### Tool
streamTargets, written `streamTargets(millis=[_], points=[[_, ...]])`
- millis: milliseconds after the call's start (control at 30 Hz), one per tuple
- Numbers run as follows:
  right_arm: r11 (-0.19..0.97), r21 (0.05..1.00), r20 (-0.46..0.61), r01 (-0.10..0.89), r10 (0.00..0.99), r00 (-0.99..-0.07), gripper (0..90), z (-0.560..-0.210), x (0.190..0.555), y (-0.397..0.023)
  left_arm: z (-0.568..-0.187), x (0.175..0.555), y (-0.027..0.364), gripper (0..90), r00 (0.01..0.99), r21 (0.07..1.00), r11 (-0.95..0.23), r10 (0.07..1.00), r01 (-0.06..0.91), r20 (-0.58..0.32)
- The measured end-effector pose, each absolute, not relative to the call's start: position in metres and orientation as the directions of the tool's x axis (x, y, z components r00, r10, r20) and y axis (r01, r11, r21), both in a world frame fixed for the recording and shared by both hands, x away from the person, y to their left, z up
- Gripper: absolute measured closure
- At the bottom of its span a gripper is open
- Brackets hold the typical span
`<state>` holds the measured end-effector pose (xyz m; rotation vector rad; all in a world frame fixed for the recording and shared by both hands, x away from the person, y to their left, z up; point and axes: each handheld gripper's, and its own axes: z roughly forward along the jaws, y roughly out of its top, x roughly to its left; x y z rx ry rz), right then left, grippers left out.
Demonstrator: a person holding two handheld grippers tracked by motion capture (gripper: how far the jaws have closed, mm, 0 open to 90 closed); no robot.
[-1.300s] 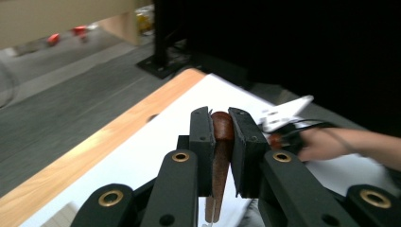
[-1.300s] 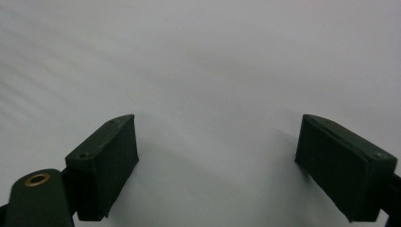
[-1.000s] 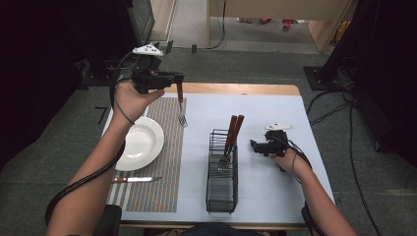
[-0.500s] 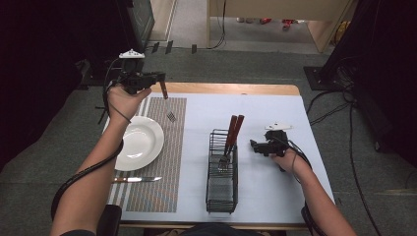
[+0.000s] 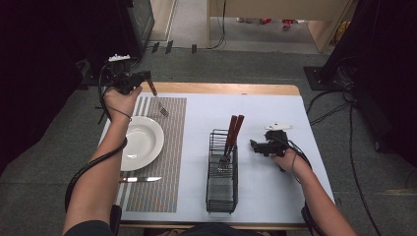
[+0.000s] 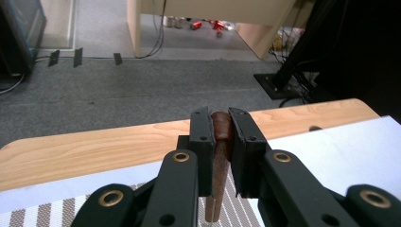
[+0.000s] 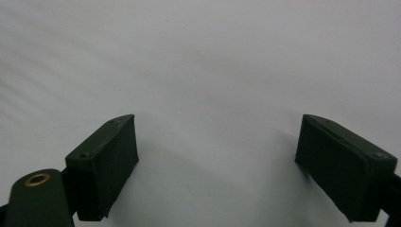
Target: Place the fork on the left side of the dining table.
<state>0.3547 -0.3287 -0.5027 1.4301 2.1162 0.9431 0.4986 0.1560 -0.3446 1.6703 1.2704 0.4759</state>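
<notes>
Two grippers, left gripper (image 5: 145,78) clamped on wooden-handled fork (image 5: 158,101) above striped placemat (image 5: 167,162), right gripper (image 7: 217,170) jaws apart beside wire cutlery basket (image 5: 221,191)

Fork (image 5: 158,101) showing a smooth brown wooden handle and shiny metal tines, plate (image 5: 140,142) looking glossy white ceramic, placemat (image 5: 162,167) appearing woven and striped, basket (image 5: 221,177) being black wire, table (image 6: 94,146) edging in pale matt wood, gripper jaws looking matt black plastic.

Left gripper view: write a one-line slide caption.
Left gripper clamps a fork's brown wooden handle above the striped placemat.
</notes>
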Motion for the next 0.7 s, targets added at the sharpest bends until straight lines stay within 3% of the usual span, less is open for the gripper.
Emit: streamTargets(millis=[400, 700], points=[[0.243, 0.729, 0.031, 0.64, 0.922, -0.386, 13.0, -0.503, 0.355, -0.329, -0.356, 0.503, 0.177, 81.9, 0.321, 0.84, 0.09, 0.898, 0.535, -0.301], [0.242, 0.73, 0.032, 0.639, 0.922, -0.386, 13.0, -0.503, 0.355, -0.329, -0.359, 0.504, 0.204, 78.6, 0.295, 0.794, 0.067, 0.907, 0.604, -0.3]])
